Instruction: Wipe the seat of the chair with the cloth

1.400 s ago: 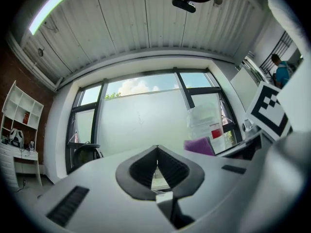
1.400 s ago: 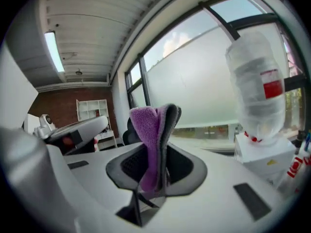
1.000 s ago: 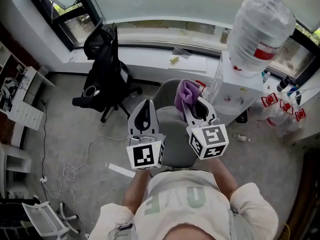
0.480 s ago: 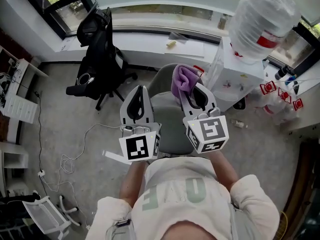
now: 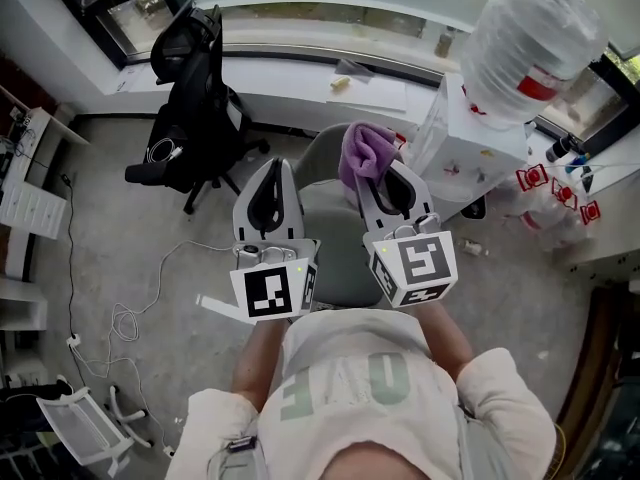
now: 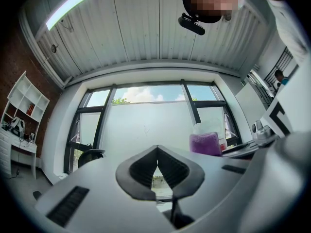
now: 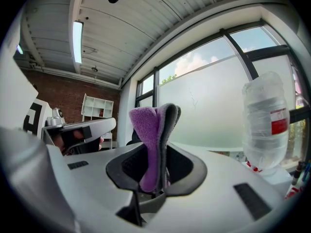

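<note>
A grey chair stands right below me, its seat showing between the two grippers. My right gripper is shut on a folded purple cloth, which sticks out past the jaw tips above the chair's far part. In the right gripper view the cloth is pinched upright between the dark pads. My left gripper hovers over the seat's left side, shut with nothing in it; its pads meet at the tips. Both grippers point up toward the window. How far they are above the seat is hidden.
A black office chair stands at the left by the white window ledge. A water dispenser with a large bottle is close on the right. Cables lie on the floor at the left, and a white rack is at bottom left.
The head view has shifted a little, so the room slid up and left. Both grippers keep their places over the grey chair, and the cloth stays pinched in the right one.
</note>
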`<state>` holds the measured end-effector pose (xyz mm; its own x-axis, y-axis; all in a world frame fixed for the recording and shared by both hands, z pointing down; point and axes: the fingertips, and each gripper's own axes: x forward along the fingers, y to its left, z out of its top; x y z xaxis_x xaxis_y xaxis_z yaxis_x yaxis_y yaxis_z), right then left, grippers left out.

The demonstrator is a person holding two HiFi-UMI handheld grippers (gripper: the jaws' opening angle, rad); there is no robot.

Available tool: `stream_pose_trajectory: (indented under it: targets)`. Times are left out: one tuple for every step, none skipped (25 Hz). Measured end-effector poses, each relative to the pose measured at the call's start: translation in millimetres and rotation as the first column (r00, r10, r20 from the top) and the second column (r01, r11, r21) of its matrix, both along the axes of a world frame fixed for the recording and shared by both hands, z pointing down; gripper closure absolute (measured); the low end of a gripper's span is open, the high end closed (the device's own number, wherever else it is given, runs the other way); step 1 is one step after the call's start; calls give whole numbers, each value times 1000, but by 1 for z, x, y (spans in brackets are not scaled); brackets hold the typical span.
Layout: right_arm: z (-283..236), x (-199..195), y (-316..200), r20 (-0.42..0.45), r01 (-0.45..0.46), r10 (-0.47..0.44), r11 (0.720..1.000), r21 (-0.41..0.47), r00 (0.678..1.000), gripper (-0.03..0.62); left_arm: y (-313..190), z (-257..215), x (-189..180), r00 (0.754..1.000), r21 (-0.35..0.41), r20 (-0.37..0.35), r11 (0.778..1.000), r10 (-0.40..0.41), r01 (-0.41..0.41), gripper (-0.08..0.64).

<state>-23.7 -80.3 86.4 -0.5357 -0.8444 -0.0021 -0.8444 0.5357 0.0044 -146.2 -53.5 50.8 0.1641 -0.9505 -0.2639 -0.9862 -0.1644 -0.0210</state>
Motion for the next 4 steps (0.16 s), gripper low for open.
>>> stream_pose_trajectory:
  targets:
    - [-1, -1, 0, -4, 2, -2, 1000, 4, 1000, 497, -1, -1, 0, 1000, 2, -2, 1000, 1, -1, 548]
    - [-2, -1, 0, -7, 4, -4, 1000, 8, 1000, 497, -2, -2, 0, 1000, 5, -3, 1000, 1, -1, 548]
    - [-2, -2, -1, -9, 6, -6, 1000, 12, 1000, 497, -2, -3, 1, 1000, 8, -3, 1000, 2, -2, 548]
    - [-3, -2, -1, -11, 7, -7, 1000, 16, 1000, 497, -3, -4, 1, 1000, 11, -4, 1000, 3, -3, 548]
